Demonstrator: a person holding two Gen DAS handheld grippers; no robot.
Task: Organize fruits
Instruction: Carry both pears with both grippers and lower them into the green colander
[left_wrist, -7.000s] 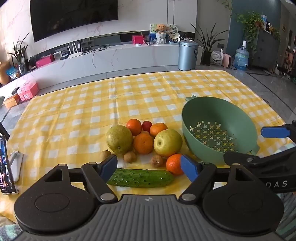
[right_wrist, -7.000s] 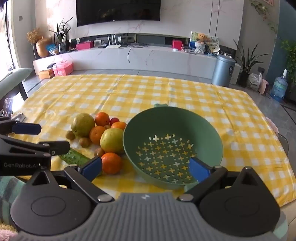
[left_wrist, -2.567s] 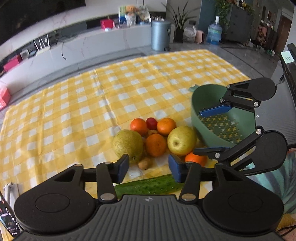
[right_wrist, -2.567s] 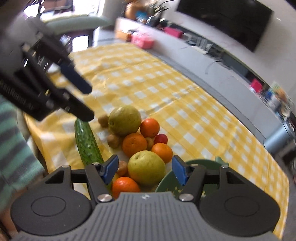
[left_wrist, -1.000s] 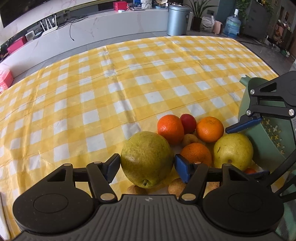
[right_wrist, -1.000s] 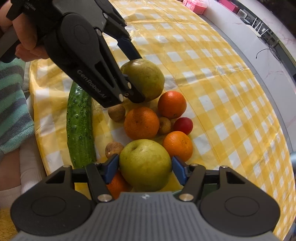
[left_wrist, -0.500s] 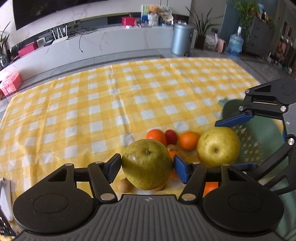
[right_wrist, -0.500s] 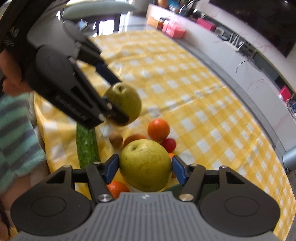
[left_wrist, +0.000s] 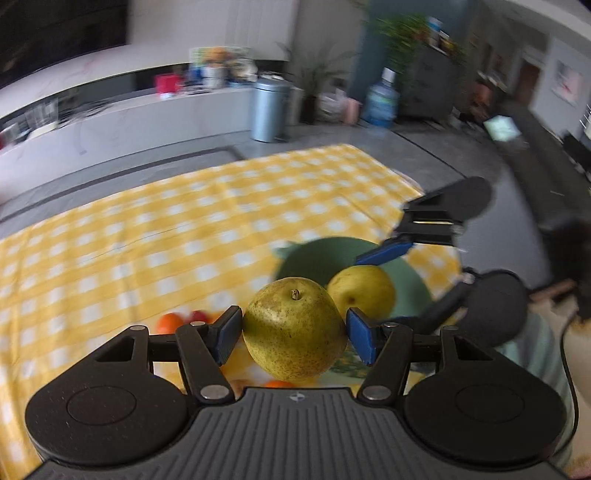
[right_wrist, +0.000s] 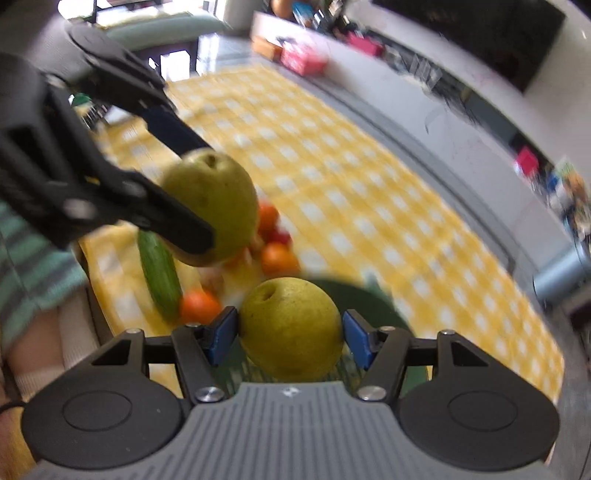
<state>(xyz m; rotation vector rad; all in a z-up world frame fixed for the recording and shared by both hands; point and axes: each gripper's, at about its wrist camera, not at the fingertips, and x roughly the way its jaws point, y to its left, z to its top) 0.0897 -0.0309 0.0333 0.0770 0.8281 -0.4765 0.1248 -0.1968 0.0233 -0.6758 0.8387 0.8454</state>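
Observation:
My left gripper (left_wrist: 294, 334) is shut on a speckled green pear (left_wrist: 288, 343), held in the air above the yellow checked cloth. Beside it, my right gripper (right_wrist: 290, 332) is shut on a yellow pear (right_wrist: 295, 325), with both blue pads pressing its sides. The green colander (left_wrist: 317, 258) lies just behind and below both pears. In the right wrist view the left gripper (right_wrist: 207, 192) carries the green pear (right_wrist: 221, 192) over the fruit pile. Oranges (right_wrist: 275, 258) and a cucumber (right_wrist: 159, 273) lie on the cloth beneath.
A person's striped sleeve (right_wrist: 26, 266) is at the left edge. An orange (left_wrist: 168, 323) and a small red fruit (left_wrist: 197, 316) sit left of the colander. Beyond the table stand a metal bin (left_wrist: 269, 110), a water bottle (left_wrist: 380, 103) and a long white counter (left_wrist: 129, 118).
Both grippers have lifted their pears off the cloth and carried them up and to the right, toward the colander. The fruit pile now lies lower in both views.

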